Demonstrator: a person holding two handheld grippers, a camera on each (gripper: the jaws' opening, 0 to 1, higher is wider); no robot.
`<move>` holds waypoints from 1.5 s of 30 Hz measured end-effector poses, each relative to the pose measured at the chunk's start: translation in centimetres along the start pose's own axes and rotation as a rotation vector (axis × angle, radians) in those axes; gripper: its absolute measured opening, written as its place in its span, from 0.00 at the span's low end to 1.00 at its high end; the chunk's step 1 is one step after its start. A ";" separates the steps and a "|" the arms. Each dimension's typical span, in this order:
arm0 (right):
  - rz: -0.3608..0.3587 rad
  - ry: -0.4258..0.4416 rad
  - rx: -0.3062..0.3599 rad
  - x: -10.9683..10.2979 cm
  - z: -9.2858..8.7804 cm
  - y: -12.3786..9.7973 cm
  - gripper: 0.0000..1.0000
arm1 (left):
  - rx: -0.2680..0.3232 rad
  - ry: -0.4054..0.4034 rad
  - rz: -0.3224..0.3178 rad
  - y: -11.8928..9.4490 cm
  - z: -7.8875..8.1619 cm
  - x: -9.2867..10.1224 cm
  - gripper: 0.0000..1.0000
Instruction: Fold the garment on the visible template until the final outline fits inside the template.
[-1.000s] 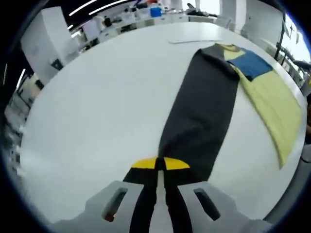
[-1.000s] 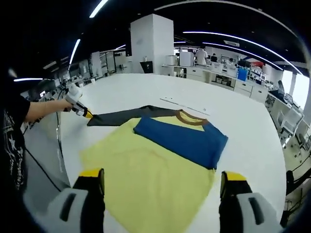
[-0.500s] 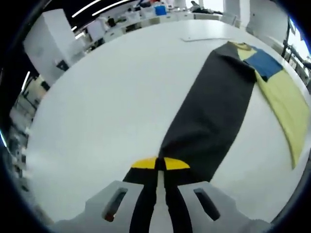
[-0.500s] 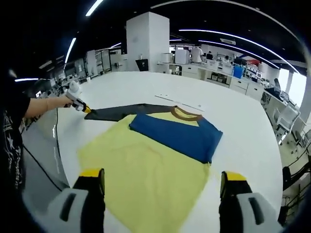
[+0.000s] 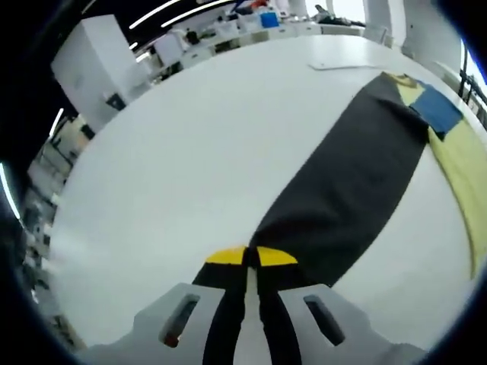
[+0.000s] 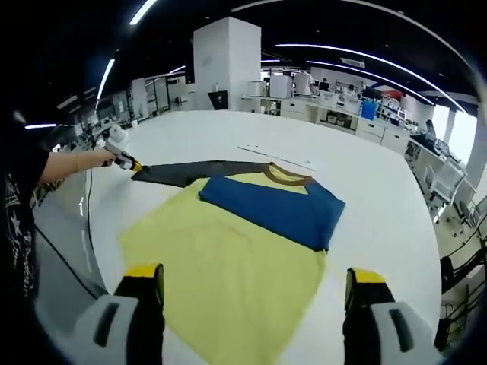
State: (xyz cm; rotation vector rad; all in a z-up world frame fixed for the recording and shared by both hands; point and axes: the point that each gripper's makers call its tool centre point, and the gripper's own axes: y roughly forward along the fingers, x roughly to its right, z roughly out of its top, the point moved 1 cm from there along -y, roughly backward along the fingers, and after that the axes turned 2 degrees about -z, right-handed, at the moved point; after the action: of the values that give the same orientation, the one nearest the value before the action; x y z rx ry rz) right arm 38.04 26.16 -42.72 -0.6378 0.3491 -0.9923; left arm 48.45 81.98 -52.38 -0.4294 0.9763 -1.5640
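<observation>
A yellow shirt (image 6: 221,266) with a brown collar (image 6: 285,176) lies flat on the white table (image 6: 380,190). Its blue sleeve (image 6: 274,209) is folded across the chest. Its dark grey sleeve (image 6: 190,172) is stretched out sideways, and my left gripper (image 6: 128,162), held by a person's hand, is shut on the cuff. In the left gripper view the dark sleeve (image 5: 342,190) runs away from my shut left gripper (image 5: 249,258) toward the blue sleeve (image 5: 441,110) and the yellow body (image 5: 468,175). My right gripper (image 6: 255,275) hovers open above the shirt's hem, holding nothing.
A thin pale strip (image 6: 274,156) lies on the table beyond the collar. The table's near edge (image 6: 84,251) runs close to the left of the shirt, with a cable hanging there. Desks, a white pillar (image 6: 224,65) and office equipment stand far behind.
My left gripper has drawn the dark sleeve's cuff farther from the shirt body, so the sleeve lies longer and straighter. My right gripper stays open above the hem.
</observation>
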 end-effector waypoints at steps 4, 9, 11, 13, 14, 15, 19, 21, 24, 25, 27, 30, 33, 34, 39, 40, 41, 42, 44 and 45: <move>0.001 0.003 -0.001 0.1 -0.1 0.0 1.00 | 0.014 0.006 0.023 0.6 0.7 -0.2 0.01; 0.000 0.001 -0.006 0.1 -0.4 -0.2 1.00 | 0.034 -0.001 0.035 0.7 1.2 -0.3 0.01; -0.003 0.004 -0.005 0.3 -0.5 -0.3 1.00 | 0.042 0.002 0.040 1.2 1.2 -0.8 0.01; -0.007 0.008 -0.007 0.4 -0.6 -0.3 1.00 | 0.049 0.003 0.046 1.7 1.3 -1.3 0.01; -0.008 0.010 -0.006 0.4 -0.6 -0.4 1.00 | 0.050 -0.002 0.050 1.7 1.3 -1.3 0.01; -0.010 0.013 -0.006 0.4 -0.7 -0.4 1.00 | 0.054 -0.001 0.050 1.8 1.4 -1.3 0.01; -0.012 0.020 -0.006 0.6 -0.8 -0.3 1.00 | 0.060 0.013 0.052 1.7 1.8 -1.0 0.01; -0.012 0.022 -0.007 0.5 -0.9 -0.2 1.00 | 0.063 0.012 0.050 1.3 1.9 -0.6 0.01; -0.009 0.023 -0.008 0.4 -0.9 -0.1 1.00 | 0.068 -0.011 0.051 1.7 1.9 -1.1 0.03; -0.009 0.022 -0.007 0.4 -0.8 -0.1 1.00 | 0.069 -0.021 0.054 1.7 1.8 -1.3 0.04; -0.008 0.021 -0.004 0.3 -0.8 -0.1 1.00 | 0.082 -0.019 0.056 1.8 1.8 -2.0 0.09; -0.009 0.029 0.006 0.2 -0.6 -0.1 1.00 | 0.144 -0.070 0.024 2.2 1.9 -3.4 0.14; -0.008 0.034 0.011 0.0 -0.6 0.0 1.00 | 0.173 -0.087 0.007 1.1 1.7 -3.4 0.18; -0.006 0.036 0.010 -0.1 -0.7 0.1 1.00 | 0.184 -0.091 -0.006 0.8 1.7 -3.3 0.21; 0.011 0.033 0.018 -0.8 -0.3 0.3 1.00 | 0.208 -0.099 -0.033 -1.9 1.5 -1.4 0.28; 0.013 0.034 0.021 -0.7 -0.3 0.3 1.00 | 0.209 -0.101 -0.036 -2.0 1.5 -1.3 0.29; 0.014 0.034 0.025 -0.7 -0.2 0.3 1.00 | 0.214 -0.120 -0.046 -2.4 1.6 -0.7 0.29; 0.014 0.034 0.026 -0.7 -0.2 0.3 1.00 | 0.220 -0.144 -0.058 -2.6 1.6 -0.3 0.30; 0.017 0.034 0.029 -0.9 -0.1 0.2 1.00 | 0.230 -0.178 -0.074 -3.1 1.4 0.3 0.30; 0.018 0.032 0.029 -1.0 0.0 0.2 1.00 | 0.229 -0.193 -0.074 -3.6 1.4 1.1 0.30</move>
State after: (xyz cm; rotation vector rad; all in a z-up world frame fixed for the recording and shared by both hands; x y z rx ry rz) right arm 37.65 27.08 -42.89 -0.5920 0.3667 -0.9896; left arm 46.93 80.35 -49.07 -0.4491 0.6321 -1.6456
